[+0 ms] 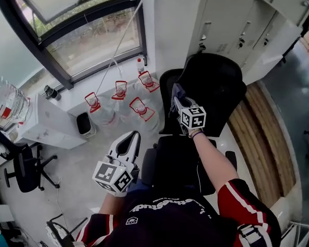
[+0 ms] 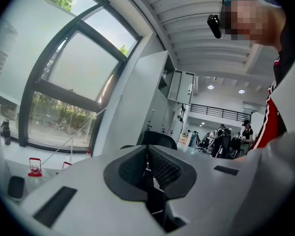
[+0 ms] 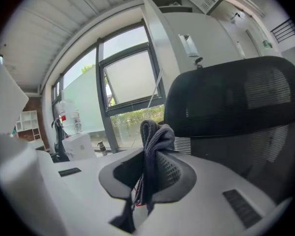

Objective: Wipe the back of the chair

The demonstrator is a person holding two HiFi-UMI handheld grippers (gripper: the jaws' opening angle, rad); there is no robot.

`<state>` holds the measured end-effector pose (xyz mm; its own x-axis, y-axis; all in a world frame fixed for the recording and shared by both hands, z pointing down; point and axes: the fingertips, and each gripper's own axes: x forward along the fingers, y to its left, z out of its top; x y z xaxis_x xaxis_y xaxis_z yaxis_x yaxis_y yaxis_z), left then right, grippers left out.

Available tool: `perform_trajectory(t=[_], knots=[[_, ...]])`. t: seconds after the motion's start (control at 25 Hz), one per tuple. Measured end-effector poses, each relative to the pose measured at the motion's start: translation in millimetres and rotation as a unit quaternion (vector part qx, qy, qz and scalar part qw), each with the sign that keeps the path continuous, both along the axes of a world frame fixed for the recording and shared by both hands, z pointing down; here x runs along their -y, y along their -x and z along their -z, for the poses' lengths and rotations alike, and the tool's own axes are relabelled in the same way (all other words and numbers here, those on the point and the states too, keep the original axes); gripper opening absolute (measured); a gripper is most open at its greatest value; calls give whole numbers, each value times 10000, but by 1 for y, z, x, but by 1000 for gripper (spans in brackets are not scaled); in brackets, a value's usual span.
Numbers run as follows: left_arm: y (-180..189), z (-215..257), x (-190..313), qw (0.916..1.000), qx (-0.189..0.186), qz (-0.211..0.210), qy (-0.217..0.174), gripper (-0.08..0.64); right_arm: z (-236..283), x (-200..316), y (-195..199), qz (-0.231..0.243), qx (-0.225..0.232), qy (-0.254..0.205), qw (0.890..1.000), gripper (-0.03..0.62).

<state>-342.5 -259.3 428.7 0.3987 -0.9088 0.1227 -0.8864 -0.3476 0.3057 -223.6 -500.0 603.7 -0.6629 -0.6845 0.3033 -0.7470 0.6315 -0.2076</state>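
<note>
Head view / right gripper (image 1: 178,100): held out ahead of me, clenched on a grey cloth (image 1: 176,92) that bunches up past the jaw tips.
Head view / chair back (image 1: 216,94): black mesh, directly beyond and to the right of the right gripper. The cloth sits at its left edge.
Head view / left gripper (image 1: 131,138): low and nearer to me, well apart from the chair back, above bare floor.
Head view / water jugs (image 1: 139,109): 4 red-handled jugs on the floor, ahead of the left gripper and to the left of the right one.

Left gripper view / left gripper (image 2: 148,165): jaws pressed together with nothing between them. I read it as idle.
Left gripper view / chair back (image 2: 157,138): a dark curve far beyond the jaw tips.

Right gripper view / right gripper (image 3: 148,167): jaws clamped on the cloth (image 3: 155,144), which folds over above the tips.
Right gripper view / chair back (image 3: 236,104): fills the space right of the jaws, very near. I cannot tell whether the cloth touches the mesh.

Judgement / step: start of a wiping stroke, cloth at the edge.
Risk 1: the cloth drags out of the jaws if the mesh grips it, since only a fold is pinched.
Risk 2: the chair turns or rolls away under pressure, because the left gripper braces nothing.
Risk 3: bare jaw tips scrape the mesh if the cloth bunches aside.
</note>
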Motion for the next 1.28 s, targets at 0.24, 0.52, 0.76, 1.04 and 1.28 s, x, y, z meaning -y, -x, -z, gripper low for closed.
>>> perform_trajectory(t=[0.24, 0.52, 0.76, 1.04, 1.28], knots=[[-98, 1, 17, 9980, 125, -612, -32, 31, -11, -16, -119, -485, -10, 83, 9988, 66], [-202, -2, 28, 9936, 289, -1095, 29, 31, -51, -33, -264, -1103, -201, 380, 9930, 66], [-273, -1, 41, 9902, 367, -1346, 47, 31, -78, -41, -364, -1577, -223, 581, 9855, 66], [-324, -12, 58, 9878, 493, -1469, 144, 31, -107, -25, -441, -1935, -276, 715, 9781, 66], [-324, -13, 70, 9908, 476, -1261, 135, 31, -127, -8, -462, -2099, -405, 824, 9734, 66]])
